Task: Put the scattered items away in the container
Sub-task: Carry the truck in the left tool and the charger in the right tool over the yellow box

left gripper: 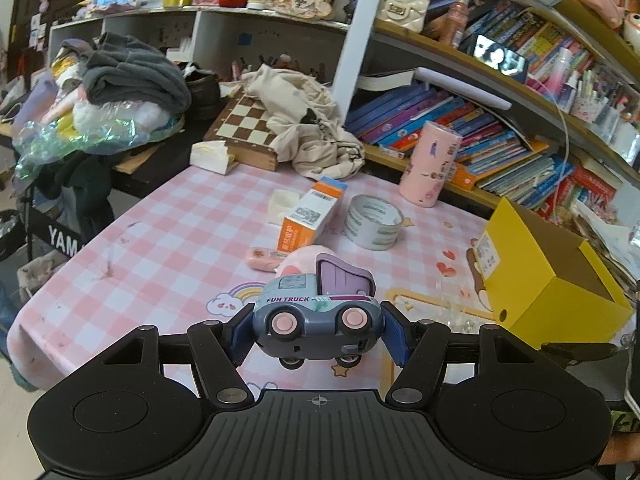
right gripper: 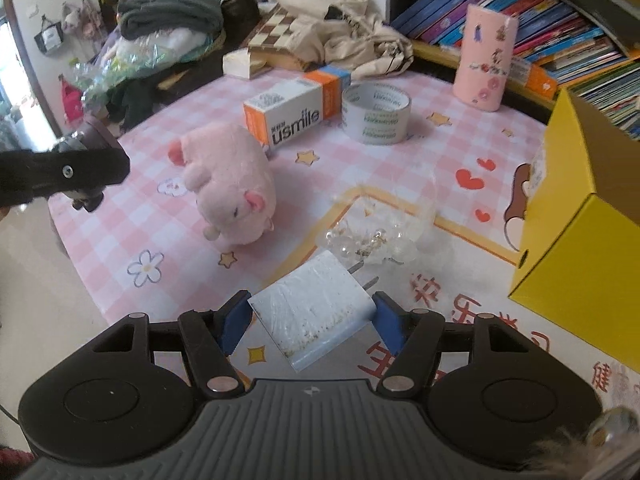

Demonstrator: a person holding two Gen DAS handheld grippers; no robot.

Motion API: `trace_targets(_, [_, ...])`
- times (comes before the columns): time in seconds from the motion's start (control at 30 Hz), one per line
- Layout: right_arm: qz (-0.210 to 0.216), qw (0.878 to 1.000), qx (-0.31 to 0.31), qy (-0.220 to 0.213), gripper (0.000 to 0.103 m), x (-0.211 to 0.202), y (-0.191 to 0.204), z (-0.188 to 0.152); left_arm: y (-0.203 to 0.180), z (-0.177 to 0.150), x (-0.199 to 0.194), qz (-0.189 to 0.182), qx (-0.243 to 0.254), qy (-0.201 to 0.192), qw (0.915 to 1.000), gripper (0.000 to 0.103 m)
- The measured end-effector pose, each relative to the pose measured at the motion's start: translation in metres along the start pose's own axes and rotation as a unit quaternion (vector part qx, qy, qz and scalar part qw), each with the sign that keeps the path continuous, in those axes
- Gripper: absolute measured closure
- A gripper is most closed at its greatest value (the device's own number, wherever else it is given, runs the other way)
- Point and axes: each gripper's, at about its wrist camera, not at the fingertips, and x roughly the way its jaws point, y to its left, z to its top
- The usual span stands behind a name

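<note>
The left gripper (left gripper: 316,330) clasps a toy truck (left gripper: 315,318), the right gripper (right gripper: 310,320) a white charger (right gripper: 314,314), both ready for carrying to the yellow box (right gripper: 580,216).

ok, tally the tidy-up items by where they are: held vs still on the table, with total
Held: 2, toy truck in left gripper, white charger plug in right gripper
On table: 4, pink plush, usmile box, tape roll, clear beads
Total: 6

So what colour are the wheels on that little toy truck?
Pink, on the toy truck with its grey-blue body; the left wrist view shows them best.
</note>
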Motion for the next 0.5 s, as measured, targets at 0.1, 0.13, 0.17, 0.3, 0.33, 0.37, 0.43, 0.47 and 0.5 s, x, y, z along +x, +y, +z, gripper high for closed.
trace_targets(0.1, [-0.009, 1.000, 0.007, -0.020, 0.040, -0.012, 0.003, -0.001, 0.000, 0.001, -0.004, -0.010, 0.009, -0.004, 0.9999, 0.039])
trace_targets(0.13, [-0.012, 1.000, 0.009, -0.027, 0.040, -0.016, 0.004, -0.002, 0.000, 0.001, -0.005, -0.013, 0.012, -0.006, 0.9998, 0.039])
trace_targets(0.17, [-0.017, 0.999, 0.013, -0.035, 0.040, -0.020, 0.005, -0.002, 0.000, 0.002, -0.007, -0.017, 0.014, -0.007, 0.9997, 0.039])
trace_targets(0.3, [-0.034, 0.997, 0.025, -0.067, 0.040, -0.035, 0.006, -0.002, 0.002, 0.001, -0.012, -0.028, 0.021, -0.011, 0.9993, 0.039])
trace_targets(0.33, [-0.037, 0.996, 0.028, -0.073, 0.040, -0.037, 0.006, -0.002, 0.002, 0.001, -0.013, -0.030, 0.022, -0.011, 0.9992, 0.039])
trace_targets(0.37, [-0.041, 0.996, 0.030, -0.078, 0.040, -0.040, 0.006, -0.002, 0.003, 0.001, -0.014, -0.032, 0.022, -0.012, 0.9992, 0.039])
trace_targets(0.43, [-0.046, 0.995, 0.033, -0.085, 0.040, -0.044, 0.006, -0.001, 0.004, 0.001, -0.016, -0.037, 0.023, -0.015, 0.9990, 0.039])
trace_targets(0.47, [-0.048, 0.995, 0.033, -0.086, 0.040, -0.045, 0.007, -0.001, 0.005, 0.001, -0.017, -0.038, 0.023, -0.016, 0.9989, 0.039])
trace_targets(0.5, [-0.051, 0.994, 0.033, -0.088, 0.040, -0.046, 0.007, -0.001, 0.005, 0.002, -0.017, -0.040, 0.023, -0.018, 0.9988, 0.039])
